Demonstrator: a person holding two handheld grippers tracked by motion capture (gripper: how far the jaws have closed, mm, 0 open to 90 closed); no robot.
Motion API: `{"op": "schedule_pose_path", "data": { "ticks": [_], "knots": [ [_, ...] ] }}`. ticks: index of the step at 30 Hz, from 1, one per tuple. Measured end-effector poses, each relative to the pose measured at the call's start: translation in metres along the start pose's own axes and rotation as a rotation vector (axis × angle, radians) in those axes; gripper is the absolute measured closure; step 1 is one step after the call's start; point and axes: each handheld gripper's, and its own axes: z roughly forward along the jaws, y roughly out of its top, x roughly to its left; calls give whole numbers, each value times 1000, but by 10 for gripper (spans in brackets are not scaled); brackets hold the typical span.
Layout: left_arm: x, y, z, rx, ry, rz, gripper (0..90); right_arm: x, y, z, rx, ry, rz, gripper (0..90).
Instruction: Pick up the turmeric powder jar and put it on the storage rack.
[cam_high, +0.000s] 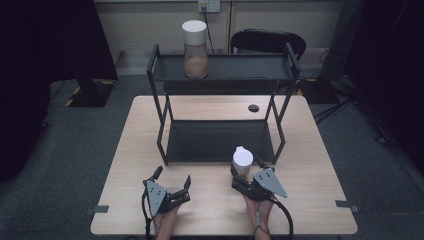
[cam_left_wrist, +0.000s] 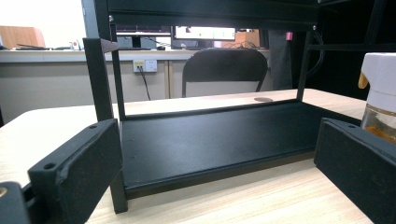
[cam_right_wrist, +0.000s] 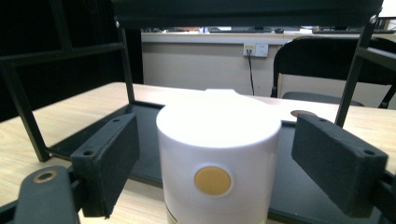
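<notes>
A jar with a white lid (cam_high: 243, 159) stands on the wooden table (cam_high: 310, 170) just in front of the black two-tier rack (cam_high: 220, 141). My right gripper (cam_high: 246, 169) is around that jar. In the right gripper view the white lid (cam_right_wrist: 218, 140), with a round yellow dot on its side, sits between the two black pads (cam_right_wrist: 109, 158), with a small gap on each side, so my right gripper (cam_right_wrist: 217, 144) is open. My left gripper (cam_high: 173, 176) rests open to the left with nothing between its jaws. From my left gripper (cam_left_wrist: 219, 163), the jar (cam_left_wrist: 380, 98) shows at the right edge.
A taller jar with a white lid and tan contents (cam_high: 195, 50) stands on the rack's top shelf (cam_high: 240, 67). The lower shelf (cam_left_wrist: 210, 140) is bare. A dark round hole (cam_high: 253, 108) sits in the table behind the rack. A black chair (cam_high: 267, 42) stands beyond the table.
</notes>
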Motion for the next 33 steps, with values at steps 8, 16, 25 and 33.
{"op": "schedule_pose_path", "data": {
  "ticks": [8,16,25,33],
  "knots": [
    [0,0,0,0,0,0,7,0,-1,9,30,5,-2,192],
    [0,0,0,0,0,0,6,0,0,15,70,-2,7,219],
    [0,0,0,0,0,0,9,0,0,18,99,1,4,259],
    [0,0,0,1,0,0,9,-3,2,19,109,5,23,289]
  ]
}}
